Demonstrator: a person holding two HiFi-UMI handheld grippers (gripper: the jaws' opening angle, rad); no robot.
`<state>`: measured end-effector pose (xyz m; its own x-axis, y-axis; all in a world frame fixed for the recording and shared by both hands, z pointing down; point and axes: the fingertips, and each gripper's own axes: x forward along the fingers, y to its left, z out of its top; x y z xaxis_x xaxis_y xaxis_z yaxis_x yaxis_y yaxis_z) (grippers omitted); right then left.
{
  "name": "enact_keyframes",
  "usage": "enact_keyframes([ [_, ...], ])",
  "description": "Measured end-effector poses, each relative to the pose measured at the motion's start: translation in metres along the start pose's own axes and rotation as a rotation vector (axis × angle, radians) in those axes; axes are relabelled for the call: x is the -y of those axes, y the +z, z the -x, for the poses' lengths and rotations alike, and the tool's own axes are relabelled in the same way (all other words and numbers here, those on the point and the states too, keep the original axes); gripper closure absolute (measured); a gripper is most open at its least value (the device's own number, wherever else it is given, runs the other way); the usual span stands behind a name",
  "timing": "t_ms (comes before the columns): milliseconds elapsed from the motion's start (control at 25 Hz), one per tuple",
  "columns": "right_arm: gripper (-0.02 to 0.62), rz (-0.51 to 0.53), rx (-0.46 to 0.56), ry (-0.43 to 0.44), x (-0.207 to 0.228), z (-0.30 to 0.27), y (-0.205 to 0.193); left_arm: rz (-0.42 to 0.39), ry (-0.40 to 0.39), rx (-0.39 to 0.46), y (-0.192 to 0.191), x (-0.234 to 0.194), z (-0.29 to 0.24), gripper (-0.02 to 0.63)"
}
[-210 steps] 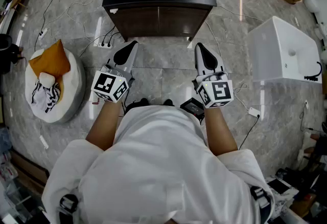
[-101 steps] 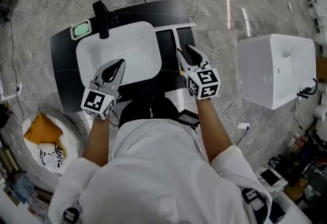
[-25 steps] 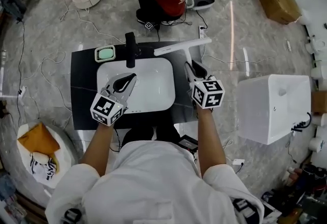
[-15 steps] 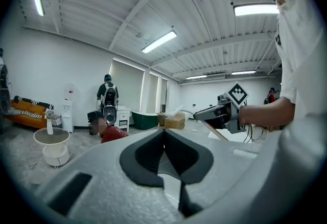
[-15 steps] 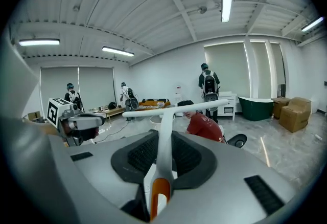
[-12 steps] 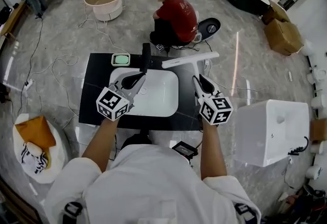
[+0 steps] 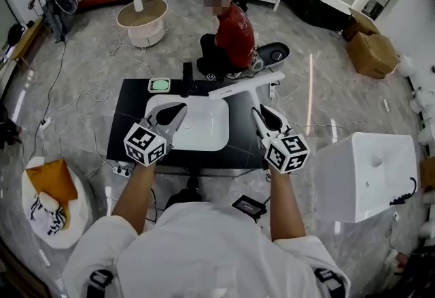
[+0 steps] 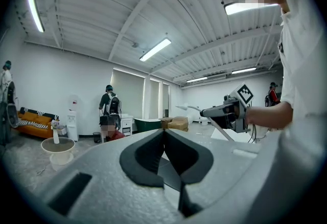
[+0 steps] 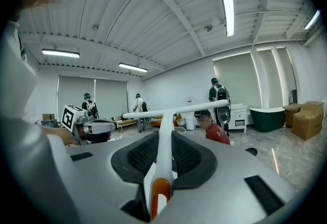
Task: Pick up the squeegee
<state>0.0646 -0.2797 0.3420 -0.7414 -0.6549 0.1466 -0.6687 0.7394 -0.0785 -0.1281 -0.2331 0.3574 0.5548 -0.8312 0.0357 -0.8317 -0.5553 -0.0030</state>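
A grey stone floor (image 7: 81, 65) is filling the head view, with cables trailing across it. A black desk (image 7: 129, 130) is standing at the centre, carrying a white basin (image 7: 204, 130), a black tap (image 7: 186, 79) at its far edge and a small green dish (image 7: 160, 85) to the tap's left. A white box (image 7: 367, 174) is sitting at the right edge. A person in red (image 7: 234, 35) is crouching just beyond the desk, top centre. The squeegee (image 7: 245, 84) is being held up in the air. In the head view it is showing across the desk's upper right corner, its long white blade running crosswise and its handle reaching back toward the bottom of the frame. The right tool (image 7: 260, 115) is clamping that handle. In the right gripper view the pads (image 9: 185, 155) are pressing both sides of the white shaft, with the orange end nearest the camera. The left tool (image 7: 178, 109) is hovering over the basin, its jaws meeting at the tips with nothing between them.
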Motion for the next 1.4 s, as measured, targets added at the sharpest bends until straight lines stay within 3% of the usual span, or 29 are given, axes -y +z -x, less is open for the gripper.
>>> enact_keyframes([
  [560, 0.511, -0.008, 0.131, 0.059, -0.041, 0.101, 0.024, 0.010, 0.016, 0.039, 0.023, 0.084, 0.057, 0.592],
  [800, 0.511, -0.010, 0.173, 0.069, -0.066, 0.120, 0.035, 0.018, 0.009, 0.060, 0.030, 0.087, 0.088, 0.592],
  [1400, 0.511, -0.037, 0.239, 0.077, -0.079, 0.125, 0.053, 0.010, -0.022, 0.106, 0.055, 0.081, 0.123, 0.592],
])
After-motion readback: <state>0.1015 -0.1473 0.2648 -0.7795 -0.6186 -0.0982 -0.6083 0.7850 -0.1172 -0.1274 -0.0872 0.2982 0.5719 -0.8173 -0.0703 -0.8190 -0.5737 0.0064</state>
